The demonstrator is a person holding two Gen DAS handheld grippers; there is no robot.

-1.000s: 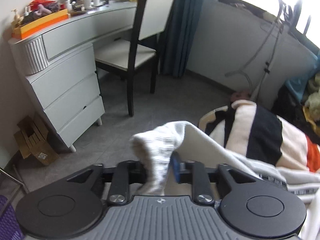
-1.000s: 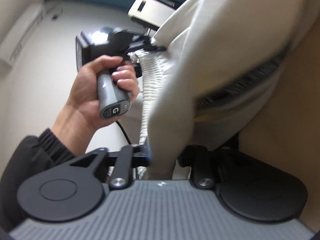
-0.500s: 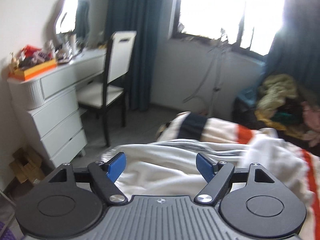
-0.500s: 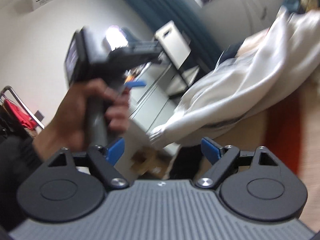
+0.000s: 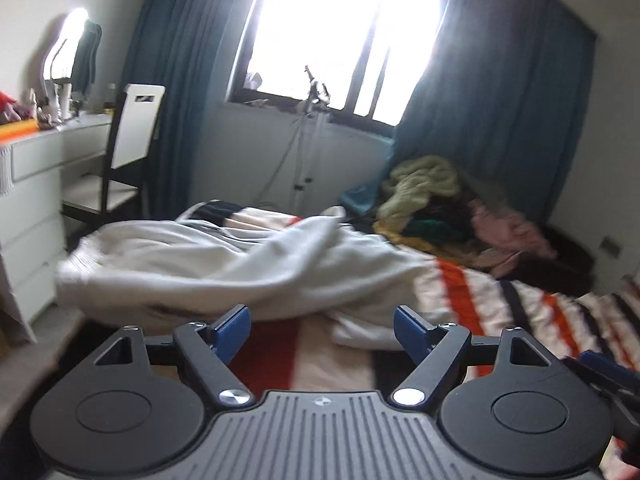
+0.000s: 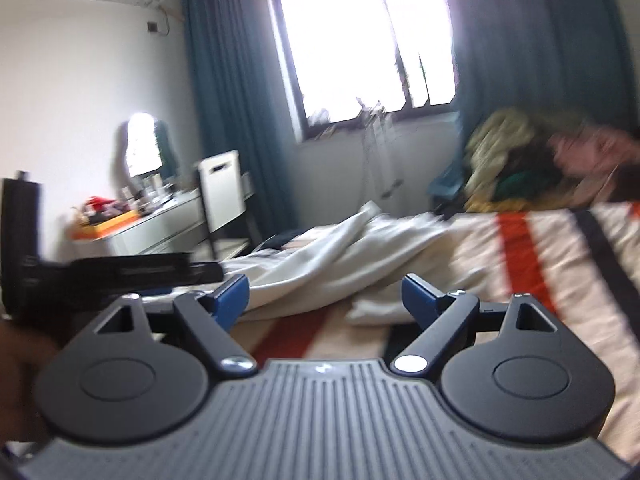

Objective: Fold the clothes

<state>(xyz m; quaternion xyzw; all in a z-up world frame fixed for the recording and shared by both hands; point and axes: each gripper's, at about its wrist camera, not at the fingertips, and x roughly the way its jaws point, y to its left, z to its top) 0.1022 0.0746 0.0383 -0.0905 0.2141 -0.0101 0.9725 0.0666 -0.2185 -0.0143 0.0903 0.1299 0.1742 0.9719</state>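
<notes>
A cream-white garment (image 5: pixel 224 264) lies loosely spread on the striped blanket (image 5: pixel 460 292) of the bed, its ribbed hem toward the left edge. My left gripper (image 5: pixel 322 326) is open just short of the garment's near edge, with nothing between its blue pads. In the right wrist view the same garment (image 6: pixel 340 252) lies ahead, and my right gripper (image 6: pixel 325 298) is open and empty in front of it. The other gripper's black body (image 6: pixel 120 272) shows at the left of that view, beside a blurred hand.
A heap of mixed clothes (image 5: pixel 448 208) is piled at the far right of the bed. A white dresser (image 5: pixel 28 184) and a chair (image 5: pixel 128 148) stand at the left by the blue curtains. A tripod (image 5: pixel 308 136) stands under the window.
Both grippers held the white garment up a second ago. They opened and let it drop onto the bed, then pulled back; it now lies spread on the blanket.
</notes>
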